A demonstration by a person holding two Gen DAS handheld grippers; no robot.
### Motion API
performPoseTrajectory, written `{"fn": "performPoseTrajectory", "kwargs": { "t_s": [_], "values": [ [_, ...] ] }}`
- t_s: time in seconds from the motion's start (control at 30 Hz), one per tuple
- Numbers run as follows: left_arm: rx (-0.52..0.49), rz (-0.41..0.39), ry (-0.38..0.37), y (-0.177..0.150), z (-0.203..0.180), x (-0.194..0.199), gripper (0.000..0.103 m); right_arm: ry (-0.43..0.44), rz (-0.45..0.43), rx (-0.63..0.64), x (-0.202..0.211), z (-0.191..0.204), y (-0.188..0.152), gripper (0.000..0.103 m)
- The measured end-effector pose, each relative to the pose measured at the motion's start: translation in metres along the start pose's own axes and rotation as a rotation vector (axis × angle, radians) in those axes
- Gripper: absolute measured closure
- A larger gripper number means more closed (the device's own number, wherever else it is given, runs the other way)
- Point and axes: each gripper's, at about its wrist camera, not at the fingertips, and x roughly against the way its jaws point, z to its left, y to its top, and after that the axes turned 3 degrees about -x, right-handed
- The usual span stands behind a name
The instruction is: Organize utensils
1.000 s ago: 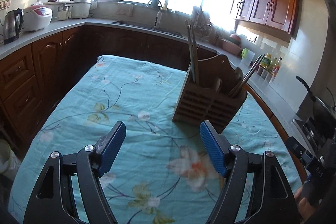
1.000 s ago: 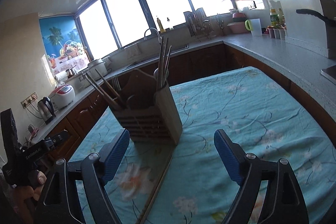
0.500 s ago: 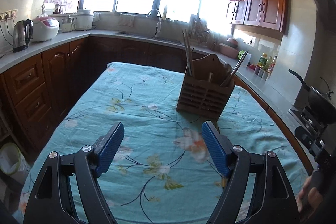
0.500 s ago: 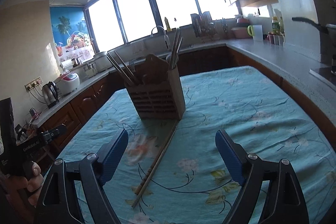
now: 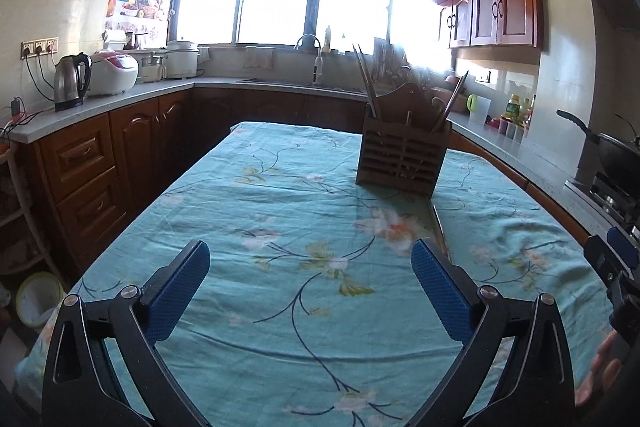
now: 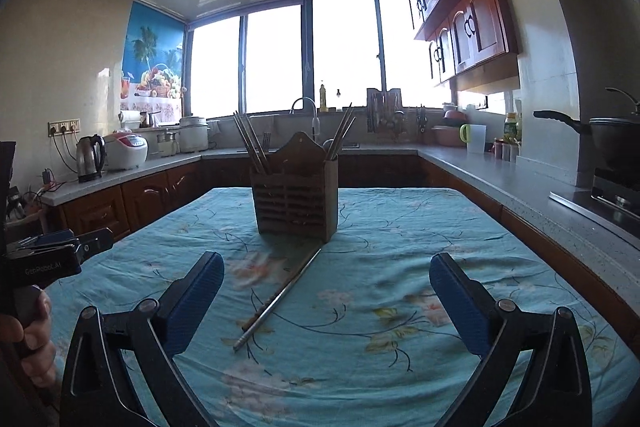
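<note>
Left gripper [image 5: 310,267]: jaws opening, nothing seen between them. Right gripper [image 6: 326,277]: jaws opening, nothing pinched. A pair of chopsticks [image 6: 280,297] is seen flat on the bench [image 6: 400,227] just ahead of the right gripper, between its fingers. The wooden holder [image 6: 296,205] stands upright beyond, chopsticks inside.

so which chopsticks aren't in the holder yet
The pair lying flat on the tablecloth in front of the wooden holder: chopsticks. All the others stand upright in the holder's compartments.
</note>
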Motion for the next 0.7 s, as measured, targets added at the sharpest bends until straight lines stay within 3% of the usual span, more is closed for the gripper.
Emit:
{"fn": "performPoseTrajectory", "kwargs": {
  "t_s": [0.7],
  "values": [
    [-0.114, -0.025, 0.015, -0.003, -0.037, 0.004, 0.0, -0.054, -0.05, -0.064, 0.019, -0.027, -0.005, 0.0]
  ]
}}
